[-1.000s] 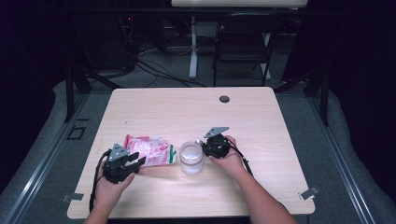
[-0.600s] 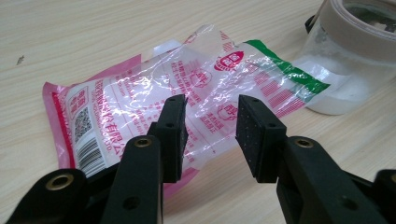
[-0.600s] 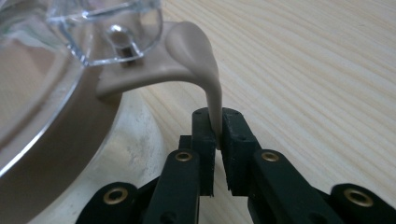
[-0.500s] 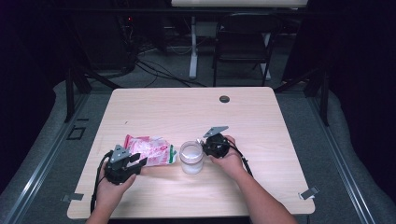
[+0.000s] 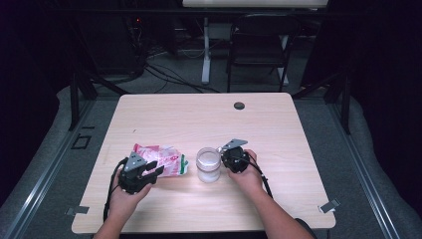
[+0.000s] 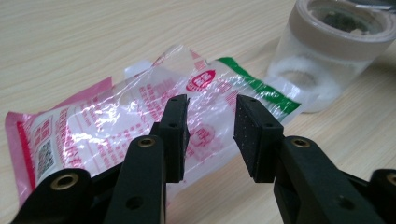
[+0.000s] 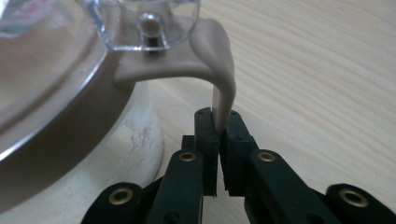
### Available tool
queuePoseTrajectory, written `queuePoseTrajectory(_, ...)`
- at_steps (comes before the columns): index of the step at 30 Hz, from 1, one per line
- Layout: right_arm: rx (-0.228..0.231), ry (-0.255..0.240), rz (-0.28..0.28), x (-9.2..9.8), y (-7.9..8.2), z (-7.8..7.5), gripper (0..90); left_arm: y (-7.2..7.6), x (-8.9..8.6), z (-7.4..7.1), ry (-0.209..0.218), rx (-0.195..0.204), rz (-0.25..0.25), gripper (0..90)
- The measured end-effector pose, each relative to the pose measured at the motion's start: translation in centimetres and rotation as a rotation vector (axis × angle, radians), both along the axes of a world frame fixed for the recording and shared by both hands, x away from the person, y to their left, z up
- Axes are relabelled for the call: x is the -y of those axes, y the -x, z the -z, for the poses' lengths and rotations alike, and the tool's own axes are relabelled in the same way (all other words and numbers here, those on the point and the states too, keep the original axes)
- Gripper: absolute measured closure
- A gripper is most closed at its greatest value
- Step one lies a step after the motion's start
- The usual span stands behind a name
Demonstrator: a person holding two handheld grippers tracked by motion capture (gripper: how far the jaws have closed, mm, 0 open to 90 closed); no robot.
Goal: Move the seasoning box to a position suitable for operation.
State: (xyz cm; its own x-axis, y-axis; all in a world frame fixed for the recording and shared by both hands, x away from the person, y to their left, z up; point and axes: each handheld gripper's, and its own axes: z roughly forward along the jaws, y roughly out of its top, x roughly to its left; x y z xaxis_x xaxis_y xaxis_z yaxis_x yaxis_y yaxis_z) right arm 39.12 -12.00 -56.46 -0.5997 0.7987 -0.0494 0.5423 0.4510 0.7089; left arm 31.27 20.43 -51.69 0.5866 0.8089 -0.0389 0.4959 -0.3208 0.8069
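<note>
A clear round jar [image 5: 208, 163] with white powder at its bottom stands at the table's front middle. Its lid has a beige flexible tab [image 7: 223, 70] that hangs down at the side. My right gripper [image 7: 218, 140] has just been closing and is shut on this tab, pads pressing it from both sides. Left of the jar lies a pink and clear plastic pouch [image 5: 160, 158] with a green end. My left gripper [image 6: 211, 133] hovers low over the pouch [image 6: 107, 126], jaws open, with nothing pinched between them. The jar [image 6: 327, 51] stands just beyond the pouch.
The light wooden table [image 5: 278, 129] has a black round grommet [image 5: 239, 105] near its far edge. A folding chair [image 5: 259, 45] and floor cables lie beyond the table. Both forearms come in over the front edge.
The right gripper's jaws have drawn together at the jar's side. Both hands, the jar and the pouch stay where they were.
</note>
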Motion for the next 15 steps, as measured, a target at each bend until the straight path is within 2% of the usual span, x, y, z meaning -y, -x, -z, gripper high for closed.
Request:
queuePoseTrajectory(3, 0.002, 0.013, 0.028, 0.3, 0.9, -0.1, 86.5, -0.3, 0.6, -0.2, 0.006, 0.009, 0.017, 64.7)
queuePoseTrajectory(4, 0.012, -0.006, 0.038, 0.3, 1.1, 0.1, 86.4, -0.5, 0.8, -0.2, 0.012, 0.010, 0.020, 64.5)
queuePoseTrajectory(5, 0.006, 0.015, 0.034, 0.4, 1.3, -0.1, 86.2, -0.6, 1.0, -0.3, 0.007, 0.012, 0.028, 64.2)
queuePoseTrajectory(9, 0.009, 0.039, 0.046, 0.7, 2.6, -0.2, 84.9, -1.2, 2.2, -0.4, -0.004, 0.027, 0.056, 63.3)
queuePoseTrajectory(11, 0.011, 0.034, 0.044, 1.0, 3.1, -0.4, 84.0, -1.3, 2.8, -0.4, -0.009, 0.029, 0.073, 63.2)
queuePoseTrajectory(15, 0.004, -0.011, 0.037, 1.6, 4.3, -0.9, 81.8, -1.4, 4.2, -0.6, -0.032, 0.050, 0.107, 63.2)
